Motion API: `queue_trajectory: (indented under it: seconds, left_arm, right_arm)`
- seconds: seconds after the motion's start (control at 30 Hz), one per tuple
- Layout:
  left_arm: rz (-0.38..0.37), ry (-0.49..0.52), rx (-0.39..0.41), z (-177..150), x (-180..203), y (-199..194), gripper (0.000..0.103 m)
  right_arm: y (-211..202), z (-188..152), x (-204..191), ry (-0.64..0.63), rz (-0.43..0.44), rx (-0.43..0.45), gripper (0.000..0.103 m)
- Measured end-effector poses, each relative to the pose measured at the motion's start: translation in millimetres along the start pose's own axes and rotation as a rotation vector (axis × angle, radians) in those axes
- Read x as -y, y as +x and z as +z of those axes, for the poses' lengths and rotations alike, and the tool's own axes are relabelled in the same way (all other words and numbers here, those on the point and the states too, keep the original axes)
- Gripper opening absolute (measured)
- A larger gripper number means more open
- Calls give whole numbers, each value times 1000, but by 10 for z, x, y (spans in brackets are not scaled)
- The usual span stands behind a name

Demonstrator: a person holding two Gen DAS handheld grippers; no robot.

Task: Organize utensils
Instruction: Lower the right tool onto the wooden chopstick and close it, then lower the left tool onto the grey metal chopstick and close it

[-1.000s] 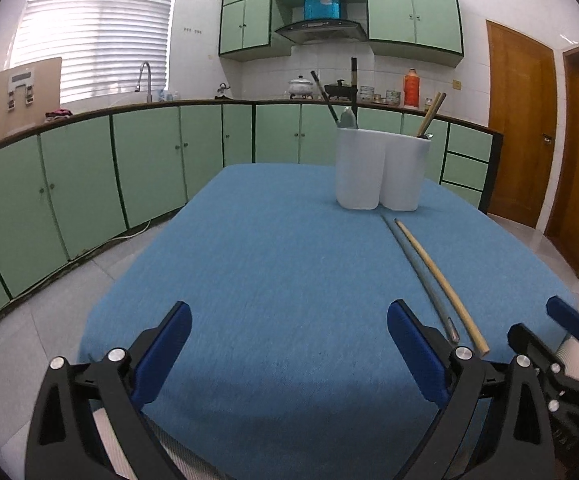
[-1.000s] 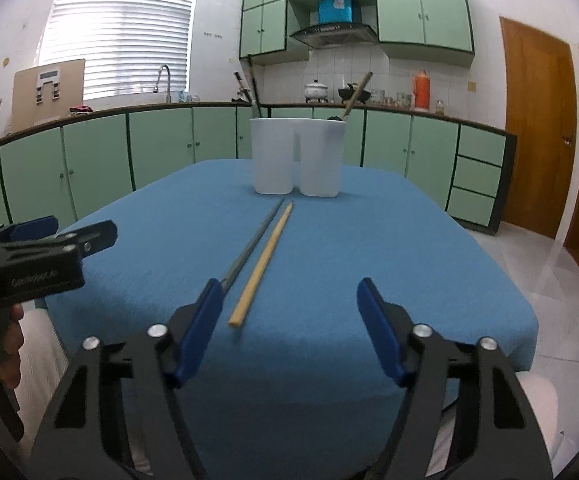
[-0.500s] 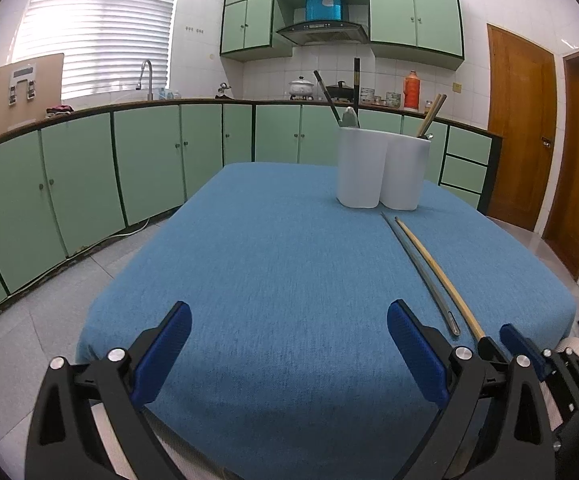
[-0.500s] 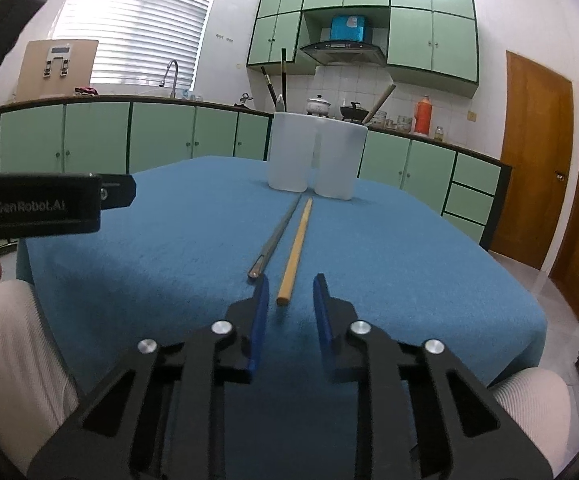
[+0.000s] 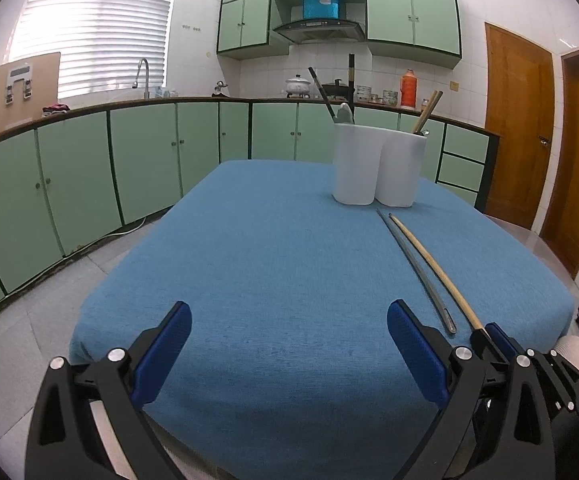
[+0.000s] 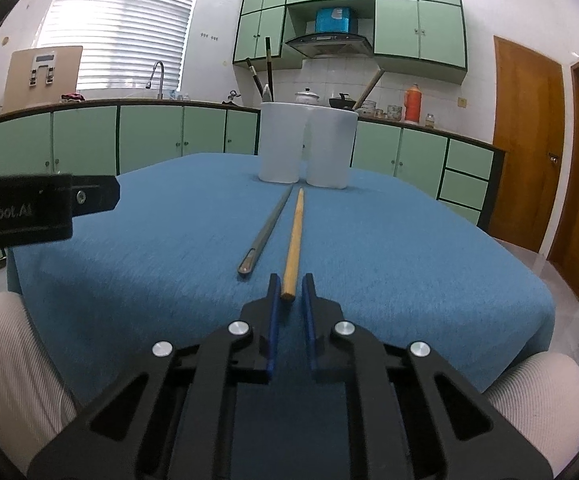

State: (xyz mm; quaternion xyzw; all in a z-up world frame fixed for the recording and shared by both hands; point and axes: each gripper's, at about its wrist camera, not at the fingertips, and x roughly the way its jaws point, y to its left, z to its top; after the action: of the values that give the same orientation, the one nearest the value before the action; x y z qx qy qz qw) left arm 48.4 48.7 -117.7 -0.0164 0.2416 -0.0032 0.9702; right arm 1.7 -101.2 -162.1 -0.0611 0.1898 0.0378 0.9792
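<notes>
The wooden chopstick (image 6: 294,236) lies on the blue tablecloth (image 6: 409,264), pointing from your near edge toward the white two-compartment utensil holder (image 6: 307,146) at the far side. Your right gripper (image 6: 288,294) has its blue pads pinched on the chopstick's near end. Just left of it, apart but close alongside, lies a grey metal chopstick (image 6: 267,230). The holder already carries several upright utensils (dark handles left, wooden ones right). Your left gripper (image 5: 289,344) hovers over the near left of the cloth, jaws spread wide around nothing.
</notes>
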Motion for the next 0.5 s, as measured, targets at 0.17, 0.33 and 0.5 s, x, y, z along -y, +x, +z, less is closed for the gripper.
queue_trajectory:
  seconds: [0.17, 0.33, 0.5]
  left_arm:
    - [-5, 3, -4, -8, 38, 17, 96]
    - [-8, 6, -10, -10, 85, 46, 96]
    - [-25, 18, -13, -30, 194, 66, 96]
  right_arm:
    - [6, 4, 9, 13, 5, 0, 7]
    - [-2, -8, 91, 43, -10, -2, 6]
    - [-3, 2, 218, 79, -49, 1, 6]
